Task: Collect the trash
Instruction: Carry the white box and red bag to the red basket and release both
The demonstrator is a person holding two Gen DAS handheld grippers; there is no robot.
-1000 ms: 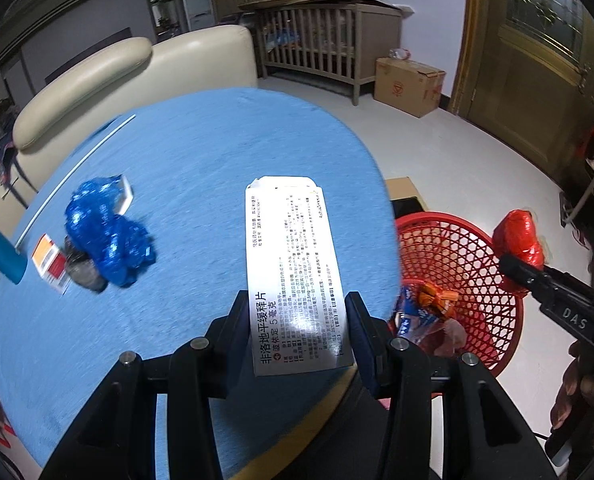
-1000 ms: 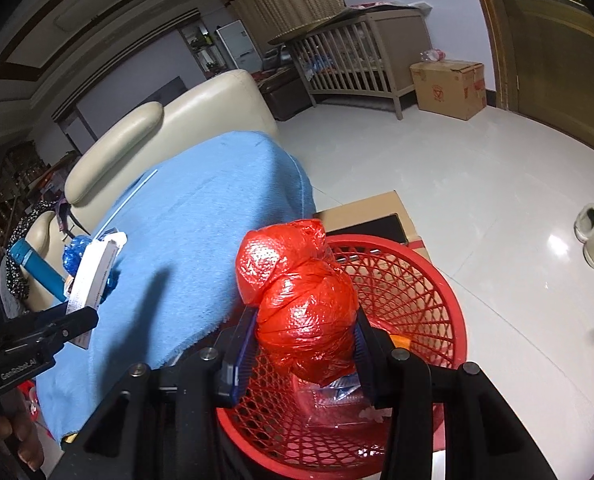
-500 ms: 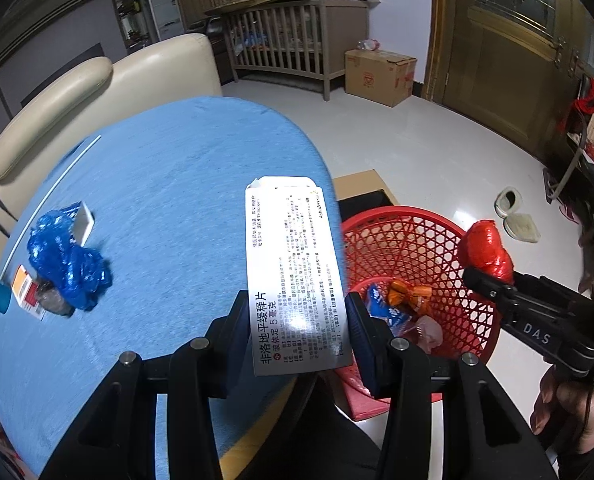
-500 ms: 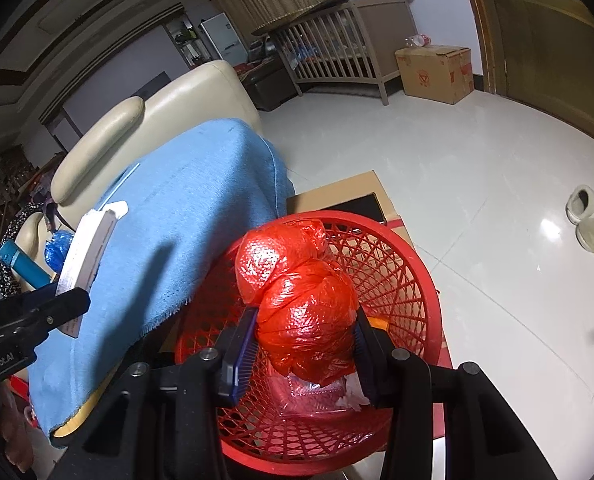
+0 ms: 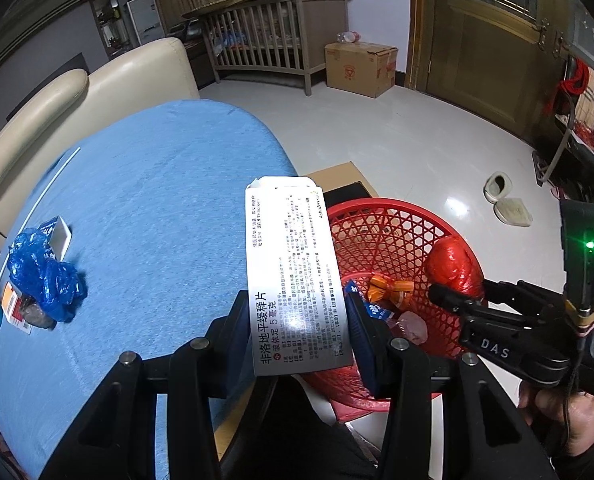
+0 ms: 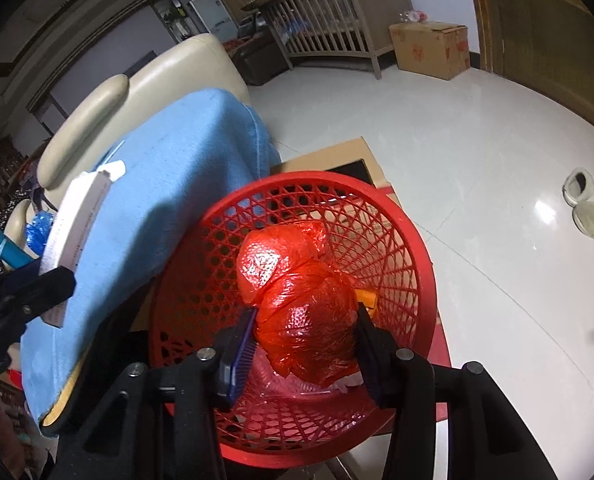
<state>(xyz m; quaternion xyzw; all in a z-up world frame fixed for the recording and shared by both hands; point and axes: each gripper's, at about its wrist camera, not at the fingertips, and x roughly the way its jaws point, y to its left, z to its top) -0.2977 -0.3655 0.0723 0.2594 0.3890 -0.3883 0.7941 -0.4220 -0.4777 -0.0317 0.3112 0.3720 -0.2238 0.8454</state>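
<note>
My left gripper (image 5: 297, 320) is shut on a white medicine box (image 5: 293, 264) with printed text, held over the edge of the blue-clothed table (image 5: 157, 200), beside the red mesh basket (image 5: 397, 206). My right gripper (image 6: 305, 328) hangs inside the basket (image 6: 409, 232) with a crumpled red plastic bag (image 6: 297, 280) between its pads. Its jaws are opening, and the bag still hangs between them. The left wrist view shows the same red bag (image 5: 453, 264) low in the basket, above an orange wrapper (image 5: 389, 288) and other scraps.
On the table's left lie a crumpled blue bag (image 5: 45, 280), a small white box (image 5: 57, 232) and an orange-and-white packet (image 5: 13, 306). A flat cardboard sheet (image 5: 337, 176) lies under the basket. Slippers (image 5: 505, 200) sit on the white floor, and a cream sofa (image 5: 97, 92) stands behind the table.
My right gripper has sunk with the red bag from above the rim down into the basket. My left gripper has carried the white box toward the basket.
</note>
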